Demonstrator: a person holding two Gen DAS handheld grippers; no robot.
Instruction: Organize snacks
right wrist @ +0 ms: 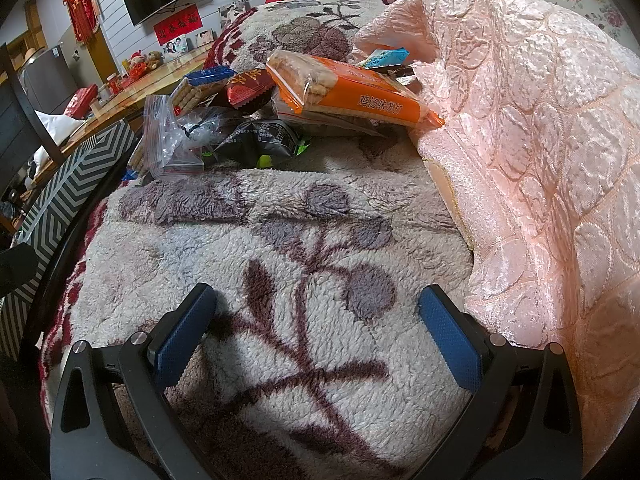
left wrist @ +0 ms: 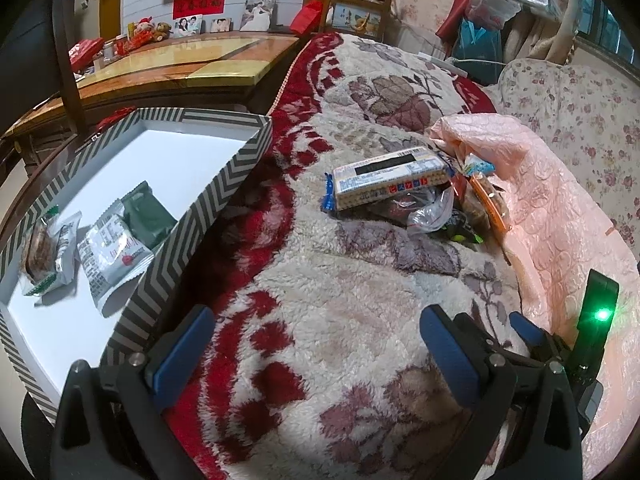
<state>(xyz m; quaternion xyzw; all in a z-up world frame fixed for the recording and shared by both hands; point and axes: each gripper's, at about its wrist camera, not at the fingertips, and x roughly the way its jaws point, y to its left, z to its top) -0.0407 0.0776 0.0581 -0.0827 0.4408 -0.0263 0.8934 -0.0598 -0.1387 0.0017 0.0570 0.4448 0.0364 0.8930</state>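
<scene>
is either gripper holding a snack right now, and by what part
Nothing is held. The left gripper and right gripper are both open over the fleece blanket, with only blanket between their fingers.

Both grippers — left gripper [left wrist: 316,344], right gripper [right wrist: 316,332] — are black frames with silver screws and textured blue pads [right wrist: 182,336].

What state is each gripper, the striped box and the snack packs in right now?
left gripper: open, empty.
right gripper: open, empty.
striped box: lid off, three packs inside.
cream cracker pack: sealed, on the pile.
orange cracker pack: sealed, atop the pile.
clear zip bag: crumpled beside the pile.
</scene>
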